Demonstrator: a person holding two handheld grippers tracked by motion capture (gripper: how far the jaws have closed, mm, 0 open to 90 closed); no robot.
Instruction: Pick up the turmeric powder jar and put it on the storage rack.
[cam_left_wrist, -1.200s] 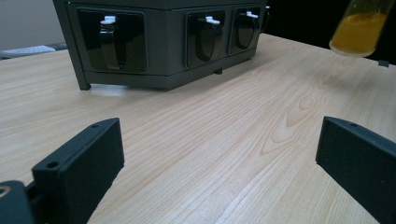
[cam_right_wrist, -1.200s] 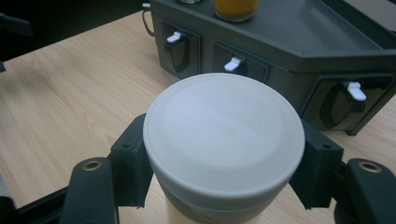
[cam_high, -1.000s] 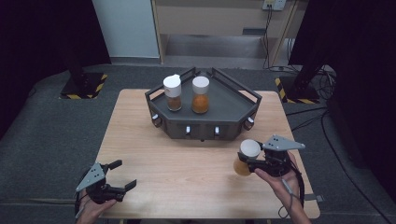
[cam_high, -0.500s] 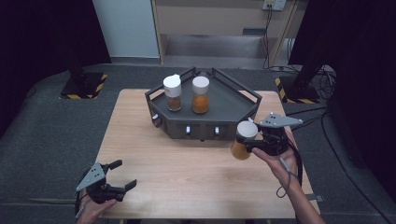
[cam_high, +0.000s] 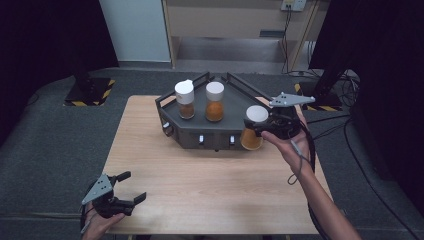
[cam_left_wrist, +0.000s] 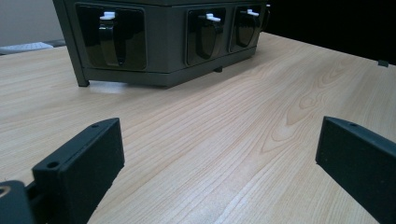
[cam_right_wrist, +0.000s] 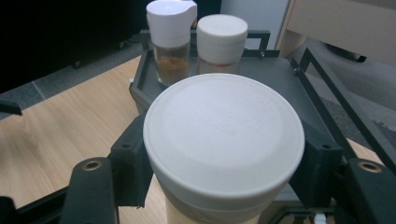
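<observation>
At the table's near left corner, the left gripper (cam_high: 121, 192) rests in the person's left hand (cam_high: 95, 225) with its black jaws spread wide and nothing between them; the left gripper view shows bare light wooden table (cam_high: 200, 185) between the two jaws, which touch nothing.

Farther in, toward the table's right edge, the right gripper (cam_high: 257, 129) is held in the person's right hand (cam_high: 290, 142) above the table. Its jaws are clamped on either side of a white-lidded clear jar of orange powder (cam_high: 252, 131), gripping just under the lid. The jar hangs upright in the air just beside the right front corner of the dark grey metal tray with a raised rail (cam_high: 200, 135), clear of the tabletop.

The right gripper view shows the jaw pads pressed against the jar's neck, which the high view leaves too small to make out; there the lid hides the jar's body.

On the tray near the table's far edge stand a small flip-cap jar of brown spice (cam_high: 184, 100) and a round-lidded jar of orange spice (cam_high: 215, 102), side by side. The left gripper view alone shows the black latches with white tabs (cam_left_wrist: 112, 39) along the tray's front; the tray's top is cut off there.
</observation>
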